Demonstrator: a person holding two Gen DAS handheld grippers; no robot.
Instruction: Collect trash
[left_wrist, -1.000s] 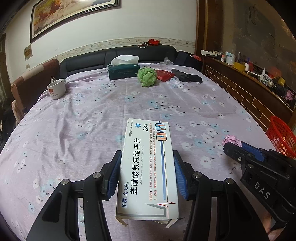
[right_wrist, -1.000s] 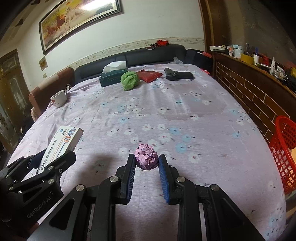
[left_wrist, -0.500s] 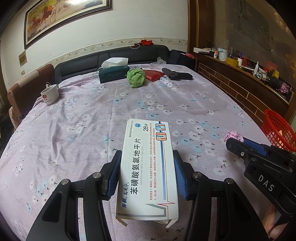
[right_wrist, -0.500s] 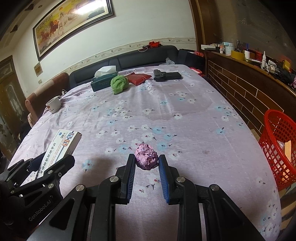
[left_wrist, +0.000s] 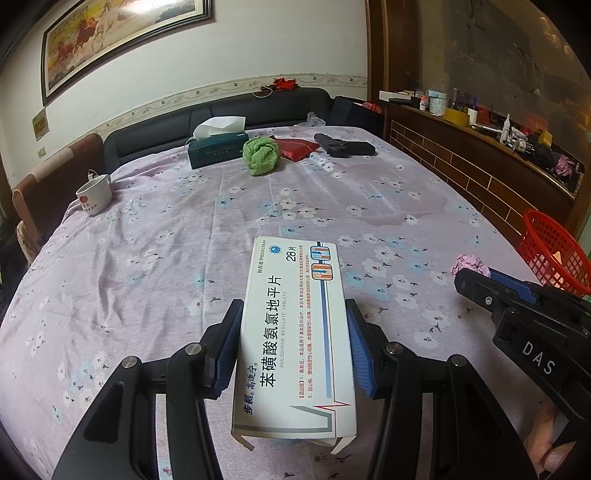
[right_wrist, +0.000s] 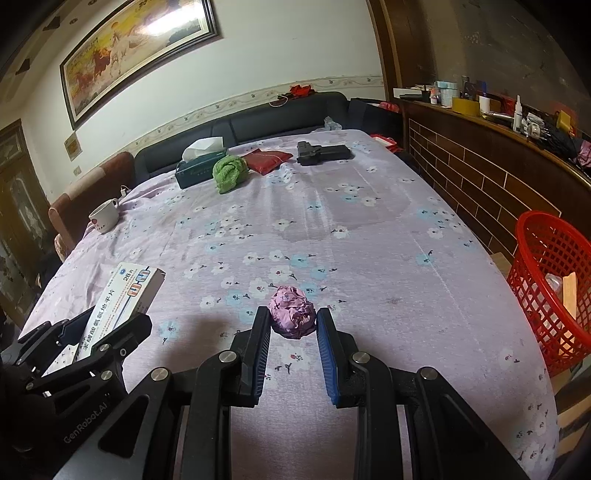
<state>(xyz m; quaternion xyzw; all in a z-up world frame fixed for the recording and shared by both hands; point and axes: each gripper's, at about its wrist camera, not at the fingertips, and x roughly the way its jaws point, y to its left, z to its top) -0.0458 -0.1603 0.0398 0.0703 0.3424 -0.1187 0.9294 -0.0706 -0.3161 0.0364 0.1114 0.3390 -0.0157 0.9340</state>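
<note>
The flat white cardboard medicine box (left_wrist: 295, 332) sits clamped lengthwise between the blue-padded fingers of the left gripper (left_wrist: 293, 347), raised above the lilac flowered tablecloth (left_wrist: 166, 240); its jaws are about a box-width apart and press on both long edges. The box face reads "AMLODIPINE BESILATE TABLETS" and "28", alongside large Chinese characters. The right gripper (right_wrist: 291, 343) is squeezed onto a crumpled pink-purple paper wad (right_wrist: 291, 312), its jaws only narrowly parted, the wad caught at the fingertips over the cloth. Its black body carries the letters "DAS" in the left wrist view; the left gripper's frame reads "GenRobot.AI" in the right wrist view. Off the table's right edge stands a red plastic mesh basket (right_wrist: 546, 266). At the far end lie a dark green tissue box (left_wrist: 216, 147), a green balled cloth (left_wrist: 260, 155), a red pouch (left_wrist: 295, 147), a black pistol-shaped object (left_wrist: 343, 146) and a white mug (left_wrist: 94, 194).
</note>
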